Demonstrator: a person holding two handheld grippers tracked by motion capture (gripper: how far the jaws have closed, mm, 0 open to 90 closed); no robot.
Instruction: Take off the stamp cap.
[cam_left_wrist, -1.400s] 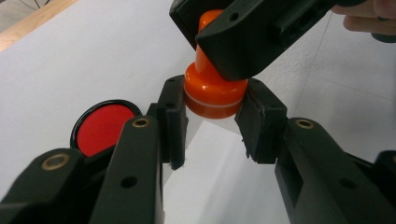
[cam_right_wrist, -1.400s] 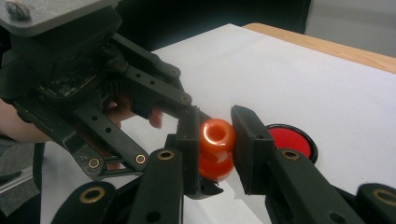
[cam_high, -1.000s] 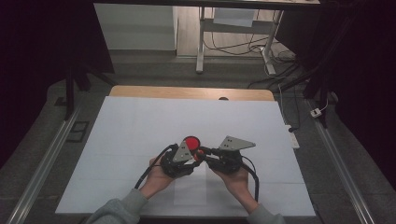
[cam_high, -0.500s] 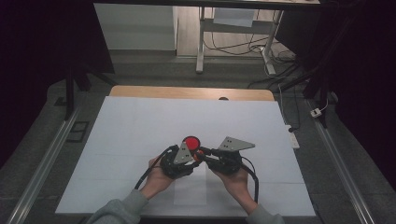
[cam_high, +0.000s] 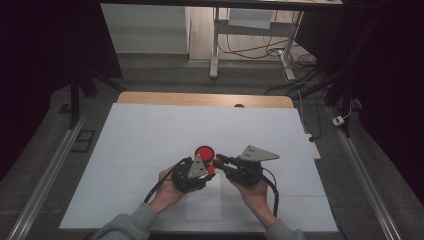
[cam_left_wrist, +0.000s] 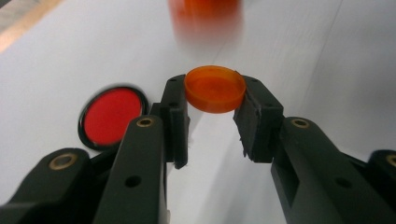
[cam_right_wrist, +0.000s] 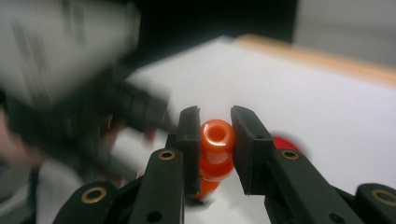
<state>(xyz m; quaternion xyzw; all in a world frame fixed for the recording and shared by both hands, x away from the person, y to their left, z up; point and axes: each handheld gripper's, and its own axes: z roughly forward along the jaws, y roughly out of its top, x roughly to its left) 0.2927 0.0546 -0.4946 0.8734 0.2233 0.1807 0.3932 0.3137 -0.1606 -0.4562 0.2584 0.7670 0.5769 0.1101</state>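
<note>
A: What does each gripper hold?
B: Left gripper (cam_left_wrist: 211, 119) clamps a flat orange plastic cap (cam_left_wrist: 215, 88); right gripper (cam_right_wrist: 214, 140) clamps a glossy orange open-necked bottle (cam_right_wrist: 216, 148).
A: Location?
B: Near-centre counter (cam_high: 150, 135), beside a red round disc (cam_high: 204, 152).

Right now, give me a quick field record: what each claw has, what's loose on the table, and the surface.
left claw: shut on orange cap, gripped by its rim
right claw: shut on orange bottle, held at the open neck
loose item: red disc, flat on the sheet beside the left claw
surface: white sheet over the table
claws: close together, near the sheet's front middle
</note>
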